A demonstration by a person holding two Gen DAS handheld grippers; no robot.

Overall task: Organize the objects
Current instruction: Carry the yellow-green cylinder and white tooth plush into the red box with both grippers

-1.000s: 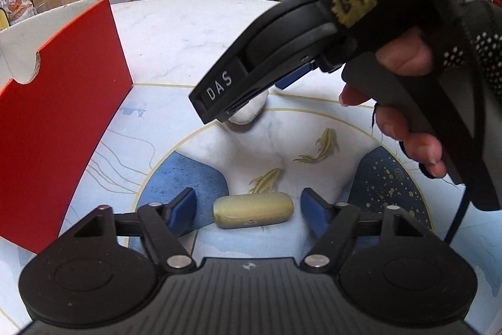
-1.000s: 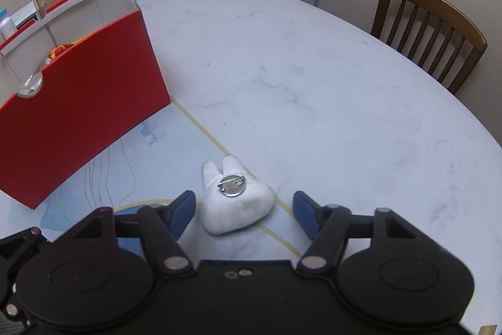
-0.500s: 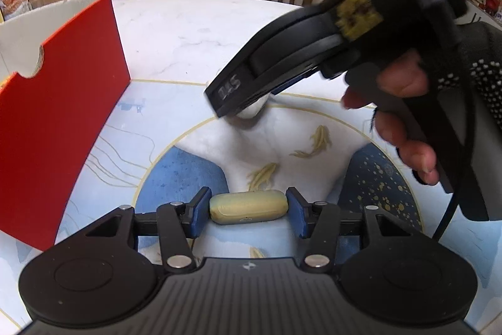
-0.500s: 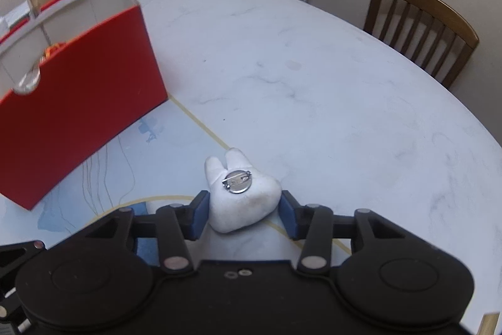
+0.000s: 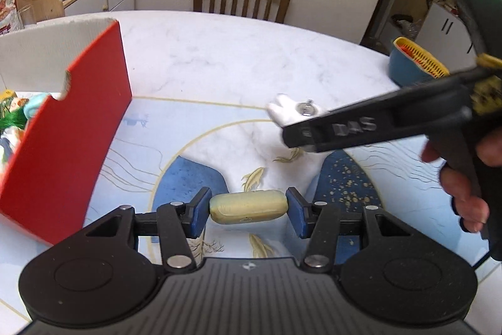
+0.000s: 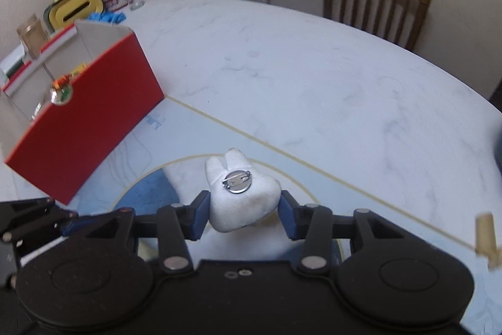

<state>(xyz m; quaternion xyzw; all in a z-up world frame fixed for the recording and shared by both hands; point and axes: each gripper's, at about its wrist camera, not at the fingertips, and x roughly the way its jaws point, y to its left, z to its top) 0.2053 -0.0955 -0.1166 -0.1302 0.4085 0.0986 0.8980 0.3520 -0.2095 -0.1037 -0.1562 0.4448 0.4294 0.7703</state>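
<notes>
- The left gripper (image 5: 248, 211) is clamped on a yellowish capsule-shaped piece (image 5: 248, 210), held endwise between the blue pads above the patterned mat (image 5: 219, 115).
- The right gripper (image 6: 243, 209) is closed around a white plush tooth (image 6: 243, 197), its pin back facing up.
- A red box (image 6: 84, 127) is seen to the left on the marble table (image 6: 313, 68).

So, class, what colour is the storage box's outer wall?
Red storage box, clearest in the right wrist view.

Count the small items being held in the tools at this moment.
2. A yellowish capsule-shaped piece sits clamped in the left tool, and a white plush pin is clamped in the right tool. The red box may hide more.
</notes>
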